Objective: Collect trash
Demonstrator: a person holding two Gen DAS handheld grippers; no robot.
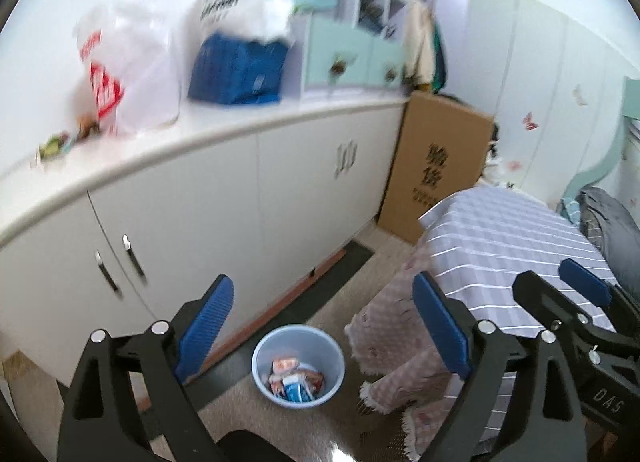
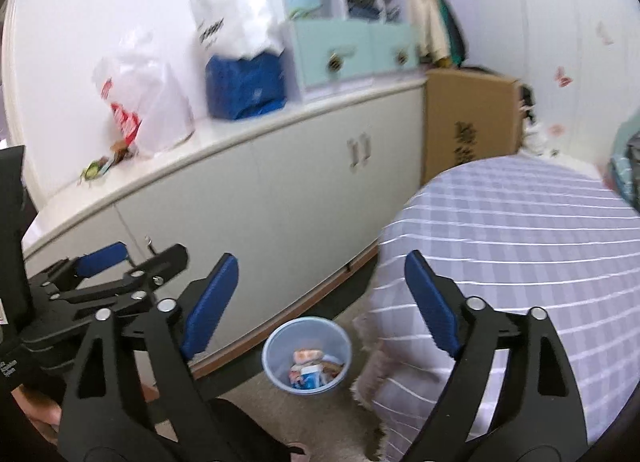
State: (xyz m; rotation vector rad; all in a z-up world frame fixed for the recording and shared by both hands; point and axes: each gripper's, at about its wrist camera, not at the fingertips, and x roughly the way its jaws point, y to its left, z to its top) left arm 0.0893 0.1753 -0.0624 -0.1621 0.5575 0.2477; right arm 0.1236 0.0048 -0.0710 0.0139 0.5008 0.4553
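Note:
A pale blue bin [image 1: 338, 376] stands on the floor between the white cabinet and the cloth-covered table, with several wrappers [image 1: 294, 376] lying inside it. My left gripper [image 1: 322, 290] hangs high above the bin, open, with nothing between its blue pads. My right gripper [image 2: 320, 266] is likewise open and empty above the bin [image 2: 272, 346], where the wrappers [image 2: 310, 368] show. Each gripper appears in the other's view: the right gripper [image 1: 556, 278] at the right edge, the left gripper [image 2: 140, 258] at the left. Small wrappers [image 1: 56, 144] lie on the cabinet top.
A long white cabinet [image 1: 200, 202] runs along the wall, carrying plastic bags [image 1: 128, 74], a blue bag [image 1: 238, 68] and mint drawers [image 1: 352, 54]. A cardboard box [image 1: 436, 158] stands at its end. The table with a checked cloth [image 2: 520, 242] is on the right.

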